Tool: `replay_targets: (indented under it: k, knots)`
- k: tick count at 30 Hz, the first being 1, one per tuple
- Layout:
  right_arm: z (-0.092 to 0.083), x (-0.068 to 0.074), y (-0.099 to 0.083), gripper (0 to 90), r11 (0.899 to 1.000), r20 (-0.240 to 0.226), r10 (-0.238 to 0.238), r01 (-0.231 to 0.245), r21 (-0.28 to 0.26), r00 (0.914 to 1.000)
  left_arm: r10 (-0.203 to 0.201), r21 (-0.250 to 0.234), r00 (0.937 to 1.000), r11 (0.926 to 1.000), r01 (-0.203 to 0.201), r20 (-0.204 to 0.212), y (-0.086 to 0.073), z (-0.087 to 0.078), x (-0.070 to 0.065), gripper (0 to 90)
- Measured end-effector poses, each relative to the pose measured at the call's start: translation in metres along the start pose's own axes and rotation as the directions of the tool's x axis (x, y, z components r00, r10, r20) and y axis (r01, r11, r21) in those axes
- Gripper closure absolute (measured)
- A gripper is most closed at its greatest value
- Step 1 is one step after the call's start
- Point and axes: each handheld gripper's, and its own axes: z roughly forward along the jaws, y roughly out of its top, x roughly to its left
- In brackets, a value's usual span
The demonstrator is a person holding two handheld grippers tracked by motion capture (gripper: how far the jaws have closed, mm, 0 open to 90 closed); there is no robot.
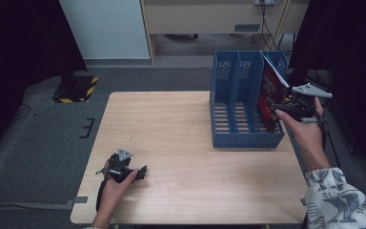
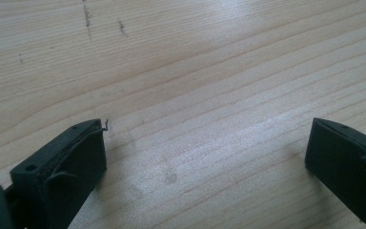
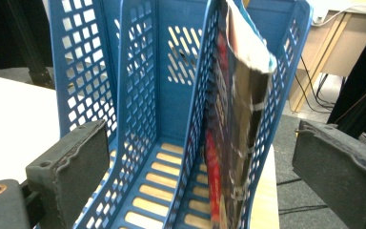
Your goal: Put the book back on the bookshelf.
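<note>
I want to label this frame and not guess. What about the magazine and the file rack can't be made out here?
- Magazine cover: blurred in the right gripper view, too small in the high view.
- Its foot: cut off by the bottom edge in the right gripper view, behind the blue file rack wall in the high view.
- Rack's left compartment: cropped in the right gripper view.

A blue file rack (image 1: 240,102) with perforated walls holds a red-and-black magazine (image 1: 269,95) on pale woodgrain table (image 1: 171,143).

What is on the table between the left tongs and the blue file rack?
Nothing: in the high view, only bare wooden table stretches from the left tongs to the blue file rack.
</note>
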Motion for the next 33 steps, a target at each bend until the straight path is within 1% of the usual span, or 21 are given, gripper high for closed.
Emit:
replay_targets:
  k: [5, 8, 13, 16, 20, 26, 28, 29, 33]
  knots:
    - [-0.002, 0.000, -0.008, 4.8, 1.000, -0.009, 0.013, -0.013, 0.007, 0.9999, 0.000, 0.000, 1.0000, 1.0000, 0.000, 0.000, 0.000, 0.000, 0.000, 0.0]
    - [-0.003, 0.003, -0.012, 4.5, 1.000, -0.018, 0.007, -0.007, 0.013, 0.9998, 0.000, 0.000, 1.0000, 1.0000, 0.000, 0.000, 0.000, 0.000, 0.000, 0.0]
    - [-0.006, 0.008, -0.019, 4.3, 1.000, -0.032, 0.012, -0.011, 0.019, 0.9994, 0.000, 0.000, 1.0000, 1.0000, 0.000, 0.000, 0.000, 0.000, 0.000, 0.0]
    - [-0.009, 0.011, -0.024, 4.2, 1.000, -0.030, 0.015, -0.014, 0.023, 0.9994, 0.000, 0.000, 1.0000, 1.0000, 0.000, 0.000, 0.000, 0.000, 0.000, 0.0]
    - [-0.012, 0.017, -0.030, 3.9, 0.999, -0.044, -0.004, 0.005, 0.039, 0.9990, 0.001, 0.000, 1.0000, 1.0000, -0.001, 0.000, 0.000, 0.000, 0.000, 0.0]
    - [-0.017, 0.025, -0.035, 3.9, 0.999, -0.056, -0.016, 0.018, 0.038, 0.9983, 0.000, 0.000, 1.0000, 1.0000, 0.000, 0.001, 0.000, 0.000, -0.001, 0.0]
    - [-0.019, 0.027, -0.038, 3.9, 1.000, -0.062, -0.006, 0.007, 0.030, 0.9981, -0.001, -0.001, 1.0000, 1.0000, 0.001, 0.001, 0.000, 0.000, -0.001, 0.0]
    - [-0.020, 0.028, -0.040, 3.8, 0.999, -0.064, -0.001, 0.003, 0.034, 0.9979, 0.000, 0.000, 1.0000, 1.0000, 0.000, 0.001, 0.000, 0.000, -0.001, 0.0]
    - [-0.023, 0.032, -0.048, 3.8, 0.999, -0.074, -0.007, 0.011, 0.045, 0.9972, -0.001, -0.001, 1.0000, 1.0000, 0.001, 0.000, 0.000, 0.000, -0.001, 0.0]
